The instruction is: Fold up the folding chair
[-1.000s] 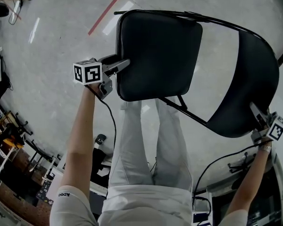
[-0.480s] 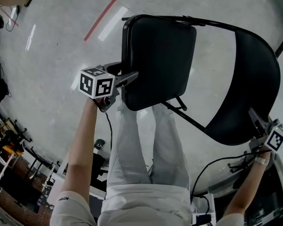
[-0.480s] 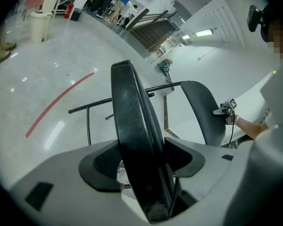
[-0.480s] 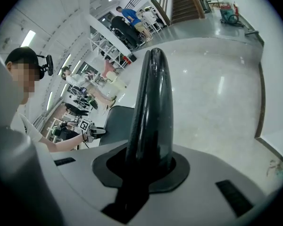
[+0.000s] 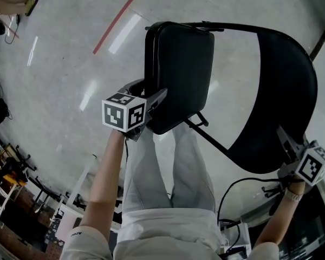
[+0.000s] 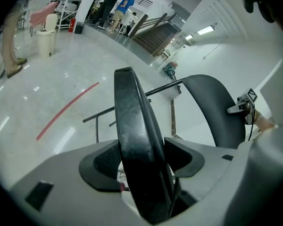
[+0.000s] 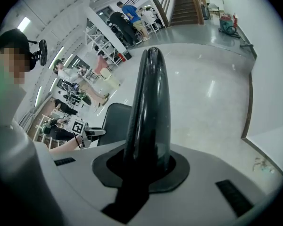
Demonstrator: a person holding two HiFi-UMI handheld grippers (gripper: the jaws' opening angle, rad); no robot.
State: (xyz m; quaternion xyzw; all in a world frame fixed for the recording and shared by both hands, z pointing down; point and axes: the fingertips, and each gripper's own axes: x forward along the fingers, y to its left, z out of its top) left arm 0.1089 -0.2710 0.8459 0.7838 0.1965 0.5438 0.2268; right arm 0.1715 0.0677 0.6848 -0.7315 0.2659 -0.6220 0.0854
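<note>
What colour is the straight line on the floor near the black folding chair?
The floor line is red; head view shows it best.

Head cam: above, steeply down on seat (image 5: 179, 69), backrest (image 5: 284, 91), floor (image 5: 70, 53). Left gripper cam: v. close along seat edge, faces backrest. Right gripper cam: close along backrest edge, faces seat. All share both.

No words or numbers are legible. The left cube (image 5: 124, 114) and right cube (image 5: 312, 165) carry only black-and-white square markers; print on the sleeve (image 5: 78, 238) behind the left cube is too small to read.
</note>
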